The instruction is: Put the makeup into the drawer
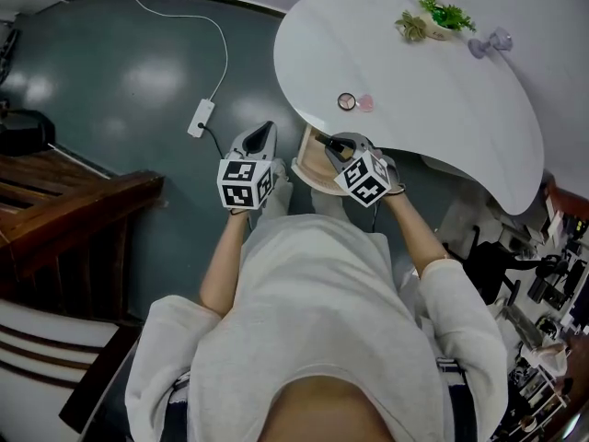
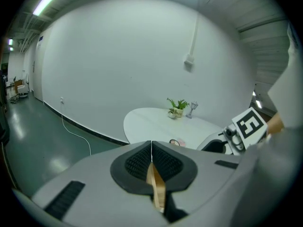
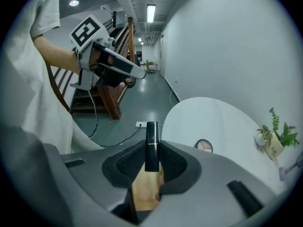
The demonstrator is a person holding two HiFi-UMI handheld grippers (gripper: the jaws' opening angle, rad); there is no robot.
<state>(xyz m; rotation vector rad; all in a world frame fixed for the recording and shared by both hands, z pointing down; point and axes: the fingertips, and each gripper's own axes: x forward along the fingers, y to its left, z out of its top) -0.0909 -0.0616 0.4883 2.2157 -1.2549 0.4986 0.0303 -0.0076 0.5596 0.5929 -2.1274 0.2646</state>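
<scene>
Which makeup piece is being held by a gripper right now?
The black lipstick tube, clamped between the right gripper's jaws; the round compact and the pink piece lie on the white table.

Drawer (image 1: 311, 162): interior largely hidden beneath right hand-held gripper (image 1: 333, 144); lipstick tube (image 3: 151, 143): lower end concealed between the pads; pink item (image 1: 366, 103) on bench (image 1: 442, 90): too small to identify

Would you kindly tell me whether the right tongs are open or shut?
Shut: the right tongs clamp a black lipstick from both sides, its tube sticking out past their tips.
</scene>
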